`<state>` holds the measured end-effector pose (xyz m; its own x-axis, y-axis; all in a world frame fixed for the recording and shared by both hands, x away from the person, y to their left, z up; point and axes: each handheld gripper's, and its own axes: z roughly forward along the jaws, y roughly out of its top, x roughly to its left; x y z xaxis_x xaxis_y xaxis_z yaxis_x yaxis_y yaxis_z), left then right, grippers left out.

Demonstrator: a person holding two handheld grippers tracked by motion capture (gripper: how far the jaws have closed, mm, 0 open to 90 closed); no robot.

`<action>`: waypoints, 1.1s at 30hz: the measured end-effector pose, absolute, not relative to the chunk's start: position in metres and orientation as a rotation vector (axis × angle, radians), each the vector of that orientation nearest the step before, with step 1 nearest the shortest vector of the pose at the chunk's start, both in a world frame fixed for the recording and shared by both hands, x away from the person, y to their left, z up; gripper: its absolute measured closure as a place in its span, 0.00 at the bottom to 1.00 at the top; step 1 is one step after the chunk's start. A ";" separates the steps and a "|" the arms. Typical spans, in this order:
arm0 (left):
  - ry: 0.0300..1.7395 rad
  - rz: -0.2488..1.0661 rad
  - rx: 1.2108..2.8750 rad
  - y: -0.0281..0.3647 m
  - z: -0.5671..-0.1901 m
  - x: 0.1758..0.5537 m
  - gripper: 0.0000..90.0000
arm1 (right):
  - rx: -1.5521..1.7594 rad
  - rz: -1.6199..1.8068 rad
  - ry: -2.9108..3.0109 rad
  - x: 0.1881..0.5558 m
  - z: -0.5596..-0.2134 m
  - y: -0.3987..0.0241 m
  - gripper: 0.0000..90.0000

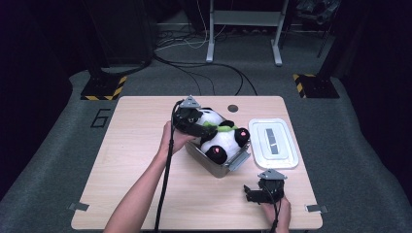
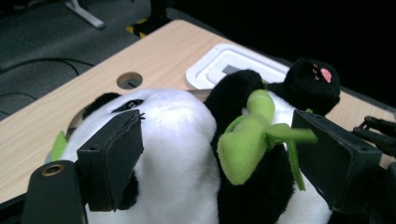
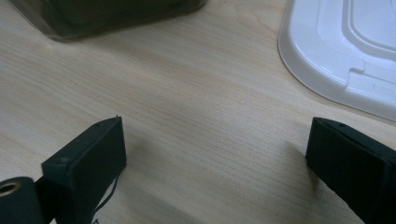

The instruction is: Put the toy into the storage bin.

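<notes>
Clearly the panda (image 2: 177, 154), at twelve o'clock of the left tool (image 2: 219, 140) whose jaws gape round it unpressed, looks soft, light (squashy), best pinched at the body.

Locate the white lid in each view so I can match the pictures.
High view: the white lid lies flat on the table, right of centre, just right of the box holding the panda.
Left gripper view: the lid sits at upper centre, behind the panda.
Right gripper view: the lid takes the upper right corner.
Shared landmark: the light wooden table under the lid.
</notes>
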<state>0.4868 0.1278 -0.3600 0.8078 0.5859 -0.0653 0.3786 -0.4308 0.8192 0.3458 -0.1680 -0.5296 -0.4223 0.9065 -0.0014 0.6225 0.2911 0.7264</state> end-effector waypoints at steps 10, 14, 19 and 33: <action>0.763 0.271 2.149 0.121 -0.385 0.495 0.17 | 1.371 0.925 2.151 0.346 -0.530 -0.168 0.05; 0.769 0.220 2.081 0.129 -0.380 0.489 0.17 | 1.372 0.925 2.151 0.346 -0.530 -0.168 0.05; 0.742 0.208 2.059 0.136 -0.370 0.473 0.17 | 1.373 0.925 2.150 0.346 -0.530 -0.168 0.05; 0.673 0.199 2.155 0.119 -0.383 0.441 0.16 | 1.374 0.925 2.149 0.346 -0.530 -0.168 0.05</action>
<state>0.4414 0.1189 -0.3832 0.8428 0.5305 -0.0908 0.3957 -0.4965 0.7726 0.3456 -0.1677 -0.5295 -0.4198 0.9076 0.0003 0.6242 0.2885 0.7261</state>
